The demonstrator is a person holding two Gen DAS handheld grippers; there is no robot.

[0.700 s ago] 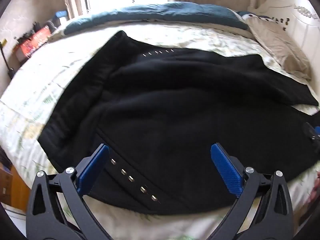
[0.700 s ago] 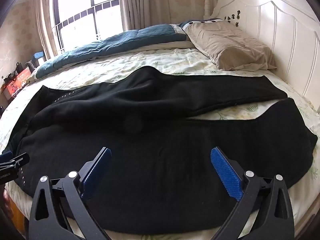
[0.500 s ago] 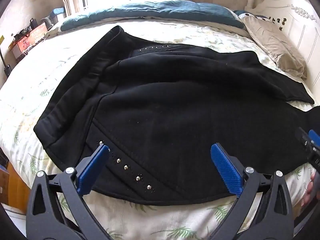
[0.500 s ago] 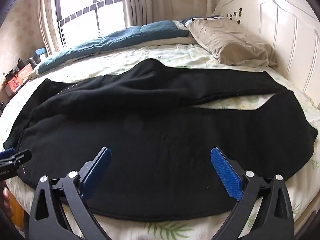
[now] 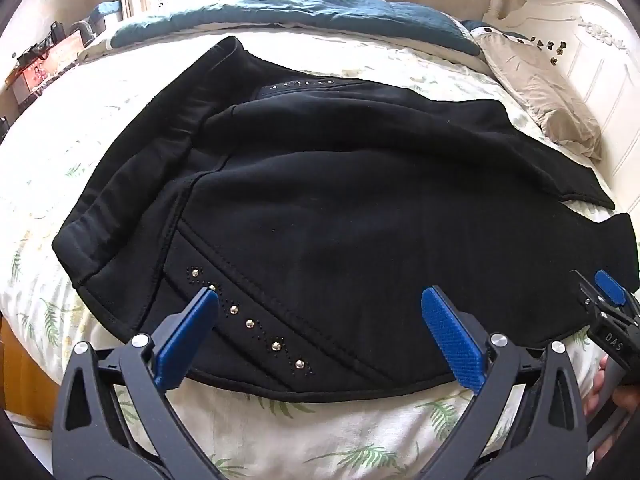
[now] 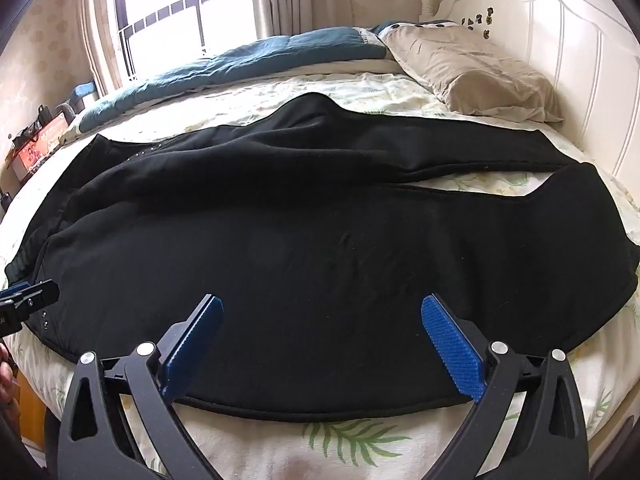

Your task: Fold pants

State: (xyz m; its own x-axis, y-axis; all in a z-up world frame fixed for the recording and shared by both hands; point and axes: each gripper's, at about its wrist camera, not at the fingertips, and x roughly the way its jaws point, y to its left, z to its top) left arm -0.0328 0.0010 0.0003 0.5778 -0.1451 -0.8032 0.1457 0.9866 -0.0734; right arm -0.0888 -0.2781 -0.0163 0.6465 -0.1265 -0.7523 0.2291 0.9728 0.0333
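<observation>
Black pants [image 5: 340,216] lie spread flat across the bed, waistband to the left, legs running right; they also fill the right wrist view [image 6: 320,240]. A row of metal studs [image 5: 248,322] marks the near pocket edge. My left gripper [image 5: 320,336] is open and empty, hovering over the near edge by the studs. My right gripper [image 6: 320,340] is open and empty over the near leg's edge; it also shows at the right edge of the left wrist view [image 5: 608,300]. The two leg ends [image 6: 580,208] lie apart near the headboard.
The bed has a leaf-print sheet [image 5: 360,432]. A teal duvet [image 5: 300,16] lies along the far side. A beige pillow [image 6: 472,72] rests by the white headboard [image 6: 580,60]. Clutter and a red box [image 5: 48,64] sit at far left.
Both grippers have pulled back toward the near bed edge and risen, so more of the sheet shows below the pants. Both jaws stay open. The pants have not moved.
</observation>
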